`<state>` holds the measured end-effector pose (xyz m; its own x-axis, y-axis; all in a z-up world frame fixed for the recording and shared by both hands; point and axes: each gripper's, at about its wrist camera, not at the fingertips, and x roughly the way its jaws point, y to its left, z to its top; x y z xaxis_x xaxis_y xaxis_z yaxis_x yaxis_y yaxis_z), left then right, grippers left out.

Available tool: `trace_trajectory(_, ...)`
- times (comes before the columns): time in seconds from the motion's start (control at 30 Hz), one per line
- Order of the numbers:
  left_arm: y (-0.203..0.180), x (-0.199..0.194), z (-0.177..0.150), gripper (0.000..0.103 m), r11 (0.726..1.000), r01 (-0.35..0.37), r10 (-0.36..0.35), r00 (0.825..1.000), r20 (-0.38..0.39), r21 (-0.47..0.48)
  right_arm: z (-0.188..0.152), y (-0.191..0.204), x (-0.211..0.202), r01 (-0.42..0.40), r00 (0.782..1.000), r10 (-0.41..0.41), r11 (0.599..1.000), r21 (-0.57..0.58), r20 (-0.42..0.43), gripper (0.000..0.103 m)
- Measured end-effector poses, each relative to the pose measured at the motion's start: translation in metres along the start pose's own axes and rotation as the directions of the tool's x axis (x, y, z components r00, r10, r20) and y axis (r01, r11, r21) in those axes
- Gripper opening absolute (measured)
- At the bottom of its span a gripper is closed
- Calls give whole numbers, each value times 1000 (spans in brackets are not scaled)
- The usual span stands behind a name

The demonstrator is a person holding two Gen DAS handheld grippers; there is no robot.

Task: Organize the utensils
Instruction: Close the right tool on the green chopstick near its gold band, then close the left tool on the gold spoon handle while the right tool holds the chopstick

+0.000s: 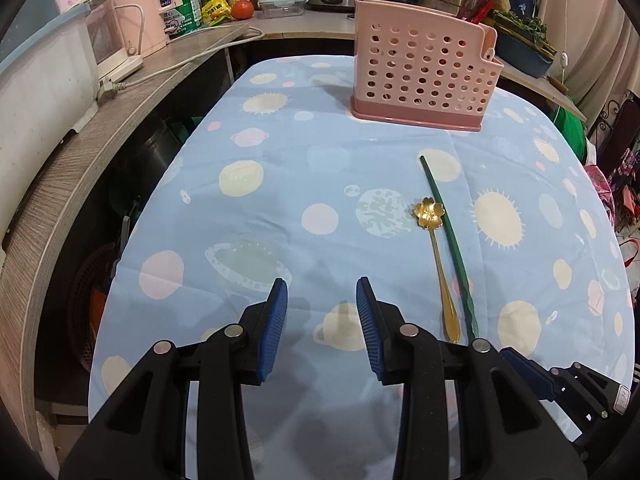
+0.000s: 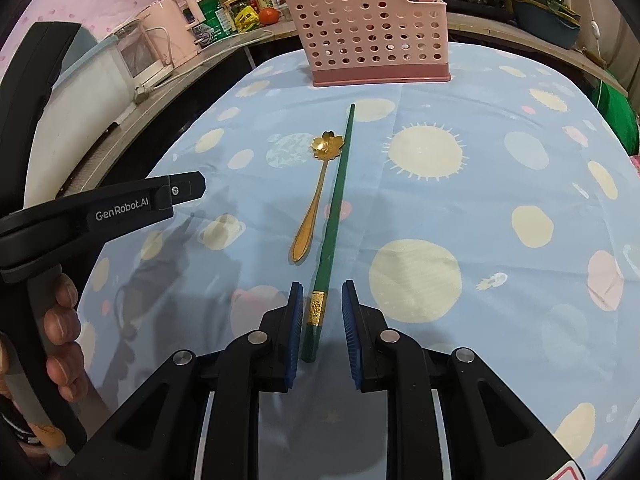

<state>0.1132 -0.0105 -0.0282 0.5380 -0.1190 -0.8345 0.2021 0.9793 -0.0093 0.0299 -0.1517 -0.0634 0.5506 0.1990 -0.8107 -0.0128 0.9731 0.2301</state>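
Observation:
A green chopstick (image 2: 335, 208) with a gold band lies on the blue planet-print tablecloth (image 2: 500, 184), pointing at a pink perforated utensil holder (image 2: 372, 32) at the far end. A gold flower-bowled spoon (image 2: 318, 184) lies just left of it. My right gripper (image 2: 322, 292) is open, its pads either side of the chopstick's near end, not touching it. My left gripper (image 1: 322, 292) is open and empty above the cloth, left of the spoon (image 1: 436, 256) and the chopstick (image 1: 450, 240). The holder (image 1: 424, 76) stands at the back.
A wooden counter (image 1: 100, 128) curves along the left with a pink kettle (image 1: 148, 4), bottles, a tomato (image 1: 243, 9) and a plastic box. Pots and a rice cooker stand behind the holder. The left gripper's body (image 2: 104, 208) sits at the left of the right wrist view.

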Motion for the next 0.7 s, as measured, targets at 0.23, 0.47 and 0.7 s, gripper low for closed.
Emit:
trace_trajectory(0.23, -1, 4, -2, 34, 1000, -3, 3, 1000, -15, 4, -1, 6, 8, 18, 1000, -18, 999, -26, -2, 20)
trace_trajectory(0.47, 0, 8, -3, 34, 1000, -1, 1, 1000, -29, 0, -1, 5, 8, 49, 999, -49, 997, -52, 6, 10)
trace_trajectory(0.7, -2, 11, -5, 34, 1000, 2, -2, 999, -41, 7, 0, -6, 5, 52, 999, -52, 998, -24, 9, 7)
